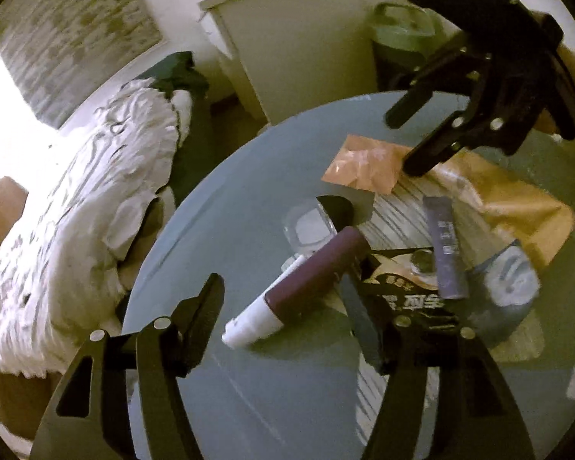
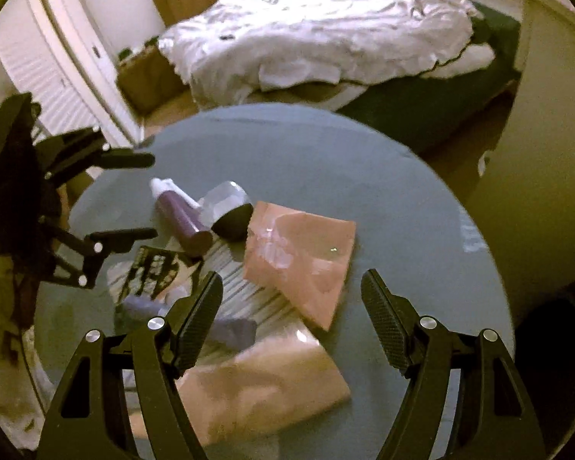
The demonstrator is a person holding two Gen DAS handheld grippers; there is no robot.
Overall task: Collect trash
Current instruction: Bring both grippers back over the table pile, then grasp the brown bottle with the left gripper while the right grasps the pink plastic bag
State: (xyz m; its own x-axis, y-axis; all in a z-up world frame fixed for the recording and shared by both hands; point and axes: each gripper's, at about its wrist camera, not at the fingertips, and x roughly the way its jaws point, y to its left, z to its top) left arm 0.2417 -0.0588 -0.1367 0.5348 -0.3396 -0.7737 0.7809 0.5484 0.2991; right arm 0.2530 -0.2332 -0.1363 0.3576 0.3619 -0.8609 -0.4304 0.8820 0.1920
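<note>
Litter lies on a round grey glass table [image 1: 249,383]. A purple tube with a white cap [image 1: 306,276] rests on its side just ahead of my left gripper [image 1: 280,291], which is open and not touching it. Beside the tube are a black printed wrapper [image 1: 402,295], a purple stick packet [image 1: 444,245], a pink packet [image 1: 360,168] and a tan paper bag [image 1: 517,207]. My right gripper [image 2: 291,295] hangs open above the pink packet [image 2: 303,257], holding nothing. It also shows from the left wrist as the right gripper [image 1: 404,143]. The left gripper [image 2: 151,195] faces the tube [image 2: 184,218].
A clear glass with a dark base [image 2: 230,207] lies tipped next to the tube. A bin [image 1: 402,38] stands on the floor beyond the table, beside a white cabinet [image 1: 295,50]. A bed with rumpled white bedding [image 2: 318,38] is close behind the table.
</note>
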